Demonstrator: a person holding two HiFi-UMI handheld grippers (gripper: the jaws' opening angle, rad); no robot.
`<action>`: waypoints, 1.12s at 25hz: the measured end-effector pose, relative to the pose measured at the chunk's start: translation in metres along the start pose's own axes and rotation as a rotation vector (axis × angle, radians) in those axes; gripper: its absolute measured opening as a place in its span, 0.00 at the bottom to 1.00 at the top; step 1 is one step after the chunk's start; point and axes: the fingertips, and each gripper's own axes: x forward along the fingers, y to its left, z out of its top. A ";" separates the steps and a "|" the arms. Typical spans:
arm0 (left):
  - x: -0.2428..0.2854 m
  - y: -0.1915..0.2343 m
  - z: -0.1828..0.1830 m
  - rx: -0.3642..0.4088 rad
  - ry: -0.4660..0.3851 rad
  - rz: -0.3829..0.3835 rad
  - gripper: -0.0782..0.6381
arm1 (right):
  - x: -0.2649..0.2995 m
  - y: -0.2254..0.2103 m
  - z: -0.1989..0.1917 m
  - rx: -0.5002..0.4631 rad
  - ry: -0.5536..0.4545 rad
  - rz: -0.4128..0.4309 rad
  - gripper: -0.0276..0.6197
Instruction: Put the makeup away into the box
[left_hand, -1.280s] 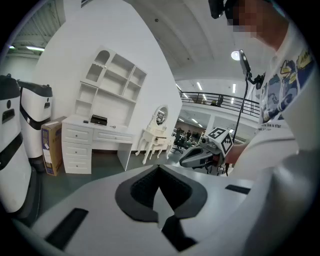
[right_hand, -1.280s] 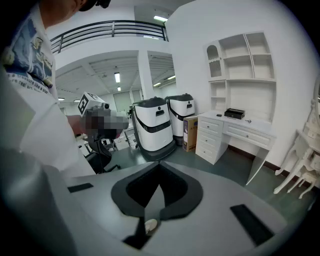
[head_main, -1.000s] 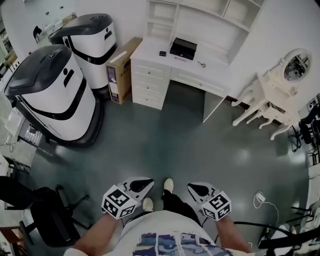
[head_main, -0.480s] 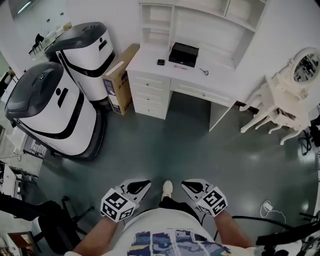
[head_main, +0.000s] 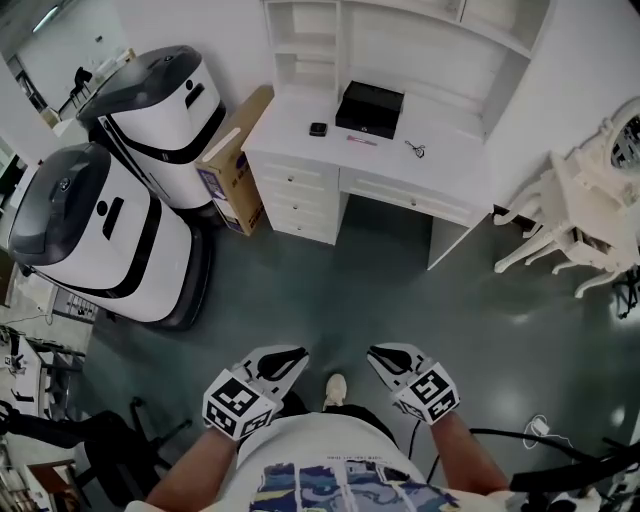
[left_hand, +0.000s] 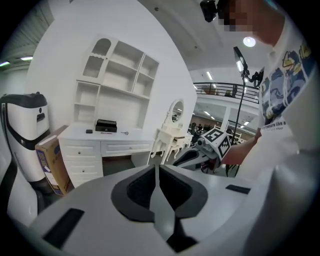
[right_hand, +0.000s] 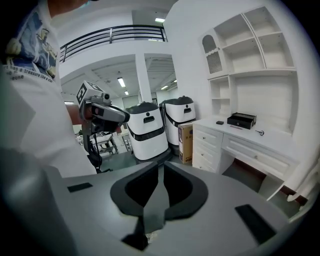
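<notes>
A black box sits open on the white desk against the far wall. Beside it on the desktop lie a small black item, a thin pink item and a small dark item. Both grippers are held in front of the person's body over the grey floor, well short of the desk. My left gripper is shut with nothing in it. My right gripper is likewise shut and empty. The box shows far off in both gripper views.
Two large white-and-black machines stand left of the desk, with a cardboard carton leaning between them and the drawers. A white dressing table with a mirror stands at the right. An office chair is near left, a cable near right.
The person has walked toward the desk, which now lies nearer and more central in the head view. Both grippers stay shut and empty in front of the body.
</notes>
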 end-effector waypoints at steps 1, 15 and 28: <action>0.004 0.005 0.004 -0.001 0.001 0.002 0.13 | 0.002 -0.006 0.002 0.005 0.000 0.002 0.09; 0.055 0.160 0.062 -0.013 -0.030 -0.078 0.18 | 0.102 -0.102 0.072 0.026 0.036 -0.082 0.16; 0.064 0.304 0.118 0.032 -0.030 -0.175 0.15 | 0.201 -0.172 0.174 0.008 0.035 -0.198 0.20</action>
